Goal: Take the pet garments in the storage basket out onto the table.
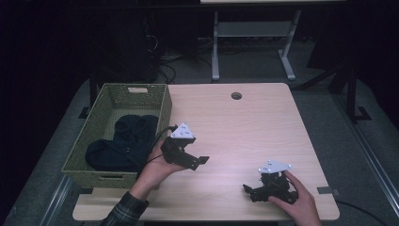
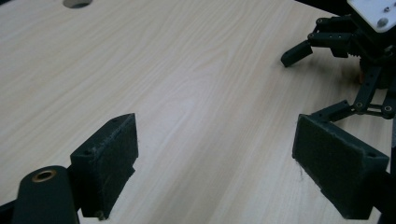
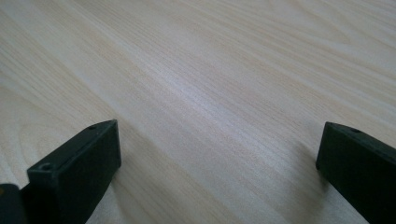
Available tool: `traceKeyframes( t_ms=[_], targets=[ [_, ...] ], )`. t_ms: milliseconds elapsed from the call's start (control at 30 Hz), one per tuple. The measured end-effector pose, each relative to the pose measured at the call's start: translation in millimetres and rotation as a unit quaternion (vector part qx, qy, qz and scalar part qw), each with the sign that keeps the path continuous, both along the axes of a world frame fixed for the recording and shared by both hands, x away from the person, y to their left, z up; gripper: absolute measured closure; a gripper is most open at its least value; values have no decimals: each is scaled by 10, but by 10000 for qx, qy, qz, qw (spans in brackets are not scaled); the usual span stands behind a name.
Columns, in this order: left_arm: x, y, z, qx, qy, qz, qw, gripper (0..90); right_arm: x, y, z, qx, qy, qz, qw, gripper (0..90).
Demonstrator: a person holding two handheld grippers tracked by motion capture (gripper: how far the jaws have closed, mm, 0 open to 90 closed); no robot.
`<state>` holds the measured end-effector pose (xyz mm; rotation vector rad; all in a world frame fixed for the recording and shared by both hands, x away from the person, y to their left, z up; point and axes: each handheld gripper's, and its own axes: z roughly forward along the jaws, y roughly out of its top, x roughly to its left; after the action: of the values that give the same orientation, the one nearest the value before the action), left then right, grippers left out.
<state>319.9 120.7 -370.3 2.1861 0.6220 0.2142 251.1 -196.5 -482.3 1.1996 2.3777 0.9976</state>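
Claws both spread wide, holding nothing. Left claw (image 1: 197, 161) hovers beside the woven olive-green basket (image 1: 162, 110) at nine o'clock on the pale wooden worktop (image 1: 254, 132); dark navy folded garments (image 1: 123, 143) lie inside it. Right claw (image 1: 249, 190) rests low at five o'clock. Judgement: work looks finished or paused. For any further tidying, approach garments from above, clearing the basket rim.
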Motion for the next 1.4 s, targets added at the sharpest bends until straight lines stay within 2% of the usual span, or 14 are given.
traceKeyframes(
  t_ms=[333, 867, 1400],
  targets=[
    [98, 205, 139, -159, 21, 162, 9997, 138, 1, -2, 0, -11, -5, 9, 10000, 0],
    [175, 542, 240, -201, 28, 399, 9990, 140, -2, -1, -1, -9, -14, 7, 10000, 0],
    [229, 1022, 336, -269, -50, 934, 9953, 182, -2, -2, 0, -16, -9, 9, 10000, 0]
  ],
)
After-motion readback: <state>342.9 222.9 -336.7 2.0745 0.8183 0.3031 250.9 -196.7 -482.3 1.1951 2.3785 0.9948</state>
